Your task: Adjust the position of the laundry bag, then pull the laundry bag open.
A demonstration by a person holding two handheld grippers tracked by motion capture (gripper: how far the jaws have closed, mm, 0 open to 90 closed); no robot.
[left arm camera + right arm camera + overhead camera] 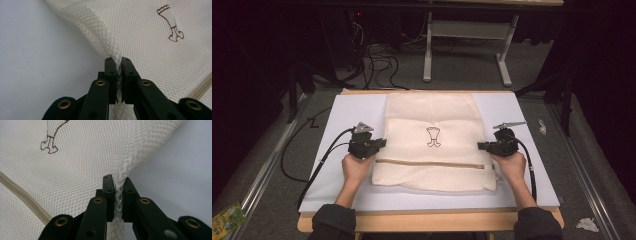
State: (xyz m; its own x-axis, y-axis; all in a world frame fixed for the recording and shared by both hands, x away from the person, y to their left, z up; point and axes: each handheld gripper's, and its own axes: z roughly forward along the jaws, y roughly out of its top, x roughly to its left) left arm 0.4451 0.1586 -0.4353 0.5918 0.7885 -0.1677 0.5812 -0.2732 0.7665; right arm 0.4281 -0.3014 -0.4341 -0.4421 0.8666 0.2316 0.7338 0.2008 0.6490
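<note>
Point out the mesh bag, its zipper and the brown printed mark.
mesh bag [432,117], high view, upper middle of its cream fabric.
zipper [432,163], high view, middle of the tan strip across the bag.
brown printed mark [172,25], left gripper view, middle of the outline.

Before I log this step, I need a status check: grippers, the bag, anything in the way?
Left gripper shut on cream mesh laundry bag, left edge. Right gripper shut on right edge. Bag flat on white board, zipper across. Nothing in the way.
</note>
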